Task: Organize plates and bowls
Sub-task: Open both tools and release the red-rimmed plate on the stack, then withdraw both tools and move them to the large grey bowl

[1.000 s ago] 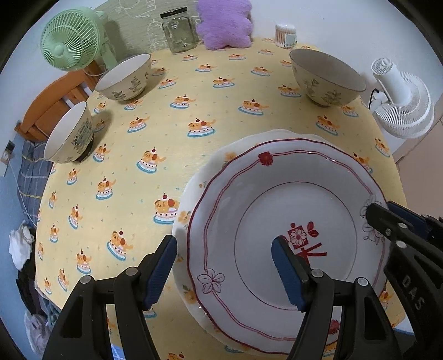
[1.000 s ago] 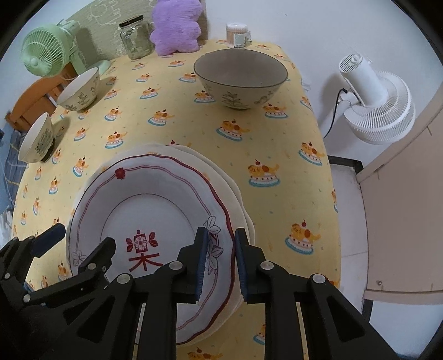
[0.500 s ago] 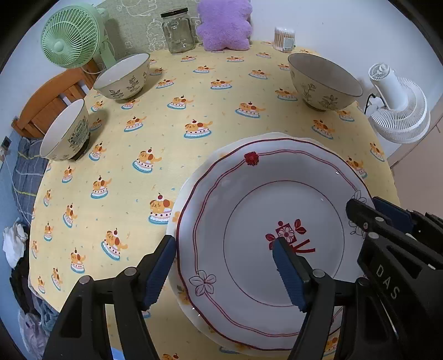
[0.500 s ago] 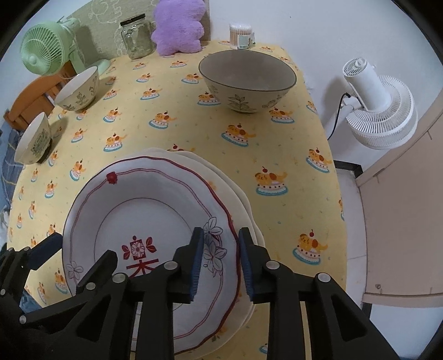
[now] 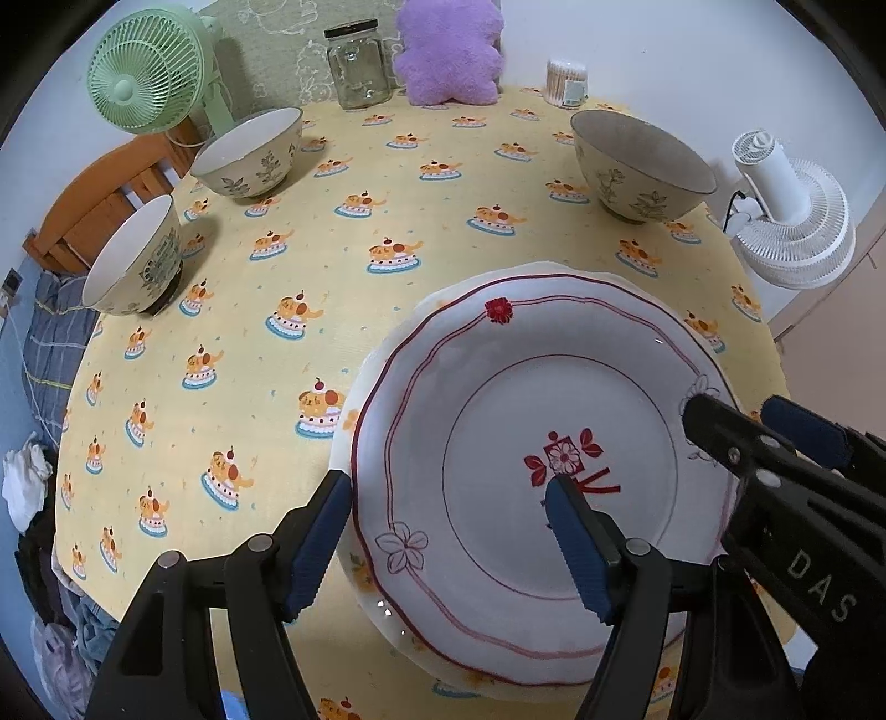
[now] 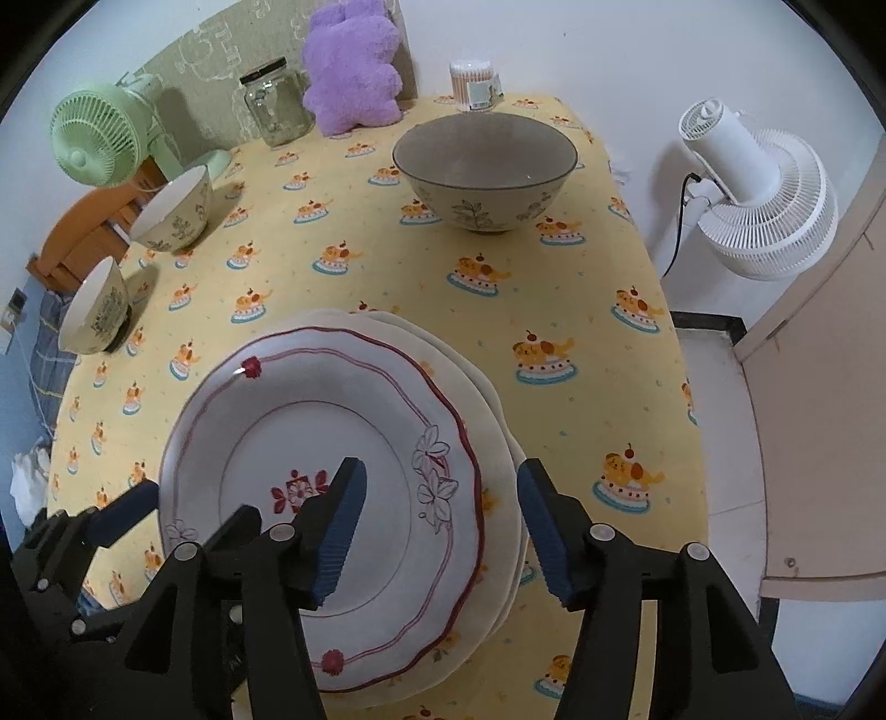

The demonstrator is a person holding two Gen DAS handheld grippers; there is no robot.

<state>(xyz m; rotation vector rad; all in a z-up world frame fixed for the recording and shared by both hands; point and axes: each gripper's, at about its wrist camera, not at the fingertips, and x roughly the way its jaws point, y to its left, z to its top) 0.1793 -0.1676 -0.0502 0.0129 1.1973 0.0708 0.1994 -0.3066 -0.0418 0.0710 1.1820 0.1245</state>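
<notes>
The red-rimmed plate lies on top of a stack of cream plates, low and centre-right in the left wrist view, low and left of centre in the right wrist view, near the front edge of the worktop with its yellow cake-print cloth; the right gripper straddles the stack's right rim, one finger over the plate's well and the other outside the rim, its fingers opening and pressing on nothing; the left gripper straddles the left rim the same way, fingers released and spread, gripping nothing; three bowls stand well apart from the stack: a large bowl in the upper middle of the right wrist view, a second bowl and a third bowl at the upper left of the left wrist view; along the top edge sit a glass jar, a purple plush and a cotton-swab box; a green fan is upper left, a white fan at the right.
</notes>
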